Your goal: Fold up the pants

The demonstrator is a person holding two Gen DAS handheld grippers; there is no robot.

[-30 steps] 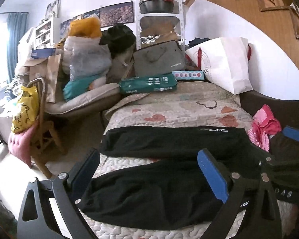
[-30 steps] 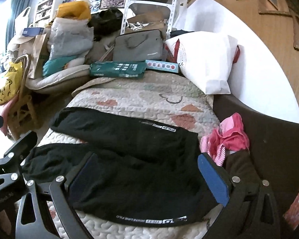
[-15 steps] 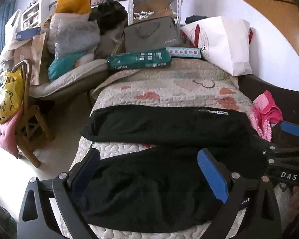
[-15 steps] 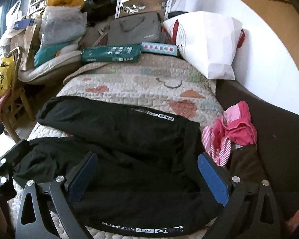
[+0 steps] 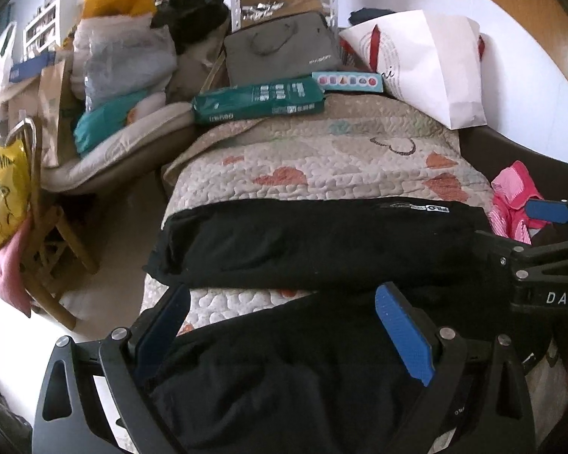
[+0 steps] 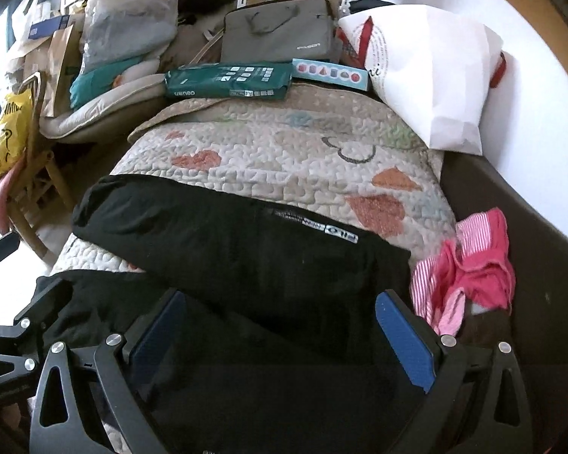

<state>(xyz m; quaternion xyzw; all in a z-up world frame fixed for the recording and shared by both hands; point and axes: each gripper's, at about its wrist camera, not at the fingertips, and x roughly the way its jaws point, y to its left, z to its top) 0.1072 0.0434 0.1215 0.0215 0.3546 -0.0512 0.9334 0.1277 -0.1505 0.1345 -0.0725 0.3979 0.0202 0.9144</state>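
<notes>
Black pants [image 5: 314,242] lie spread flat on a quilted bedspread [image 5: 322,166], legs pointing left, waist to the right. They also show in the right wrist view [image 6: 246,249]. My left gripper [image 5: 284,336] is open, jaws wide, low over the near leg [image 5: 284,370]. My right gripper [image 6: 280,336] is open, jaws wide, low over the waist end of the pants. The right gripper also shows at the right edge of the left wrist view [image 5: 541,249], and the left gripper shows at the left edge of the right wrist view [image 6: 11,340].
A pink striped garment [image 6: 469,268] lies right of the pants by the dark bed frame [image 6: 541,249]. A green box [image 5: 257,102], grey laptop bag [image 5: 280,53] and white bag [image 5: 428,64] sit at the far end. A wooden chair [image 5: 38,249] with a yellow bag [image 5: 3,196] stands left.
Both grippers have moved forward and down toward the pants, which now fill more of both views. Both stay open.
</notes>
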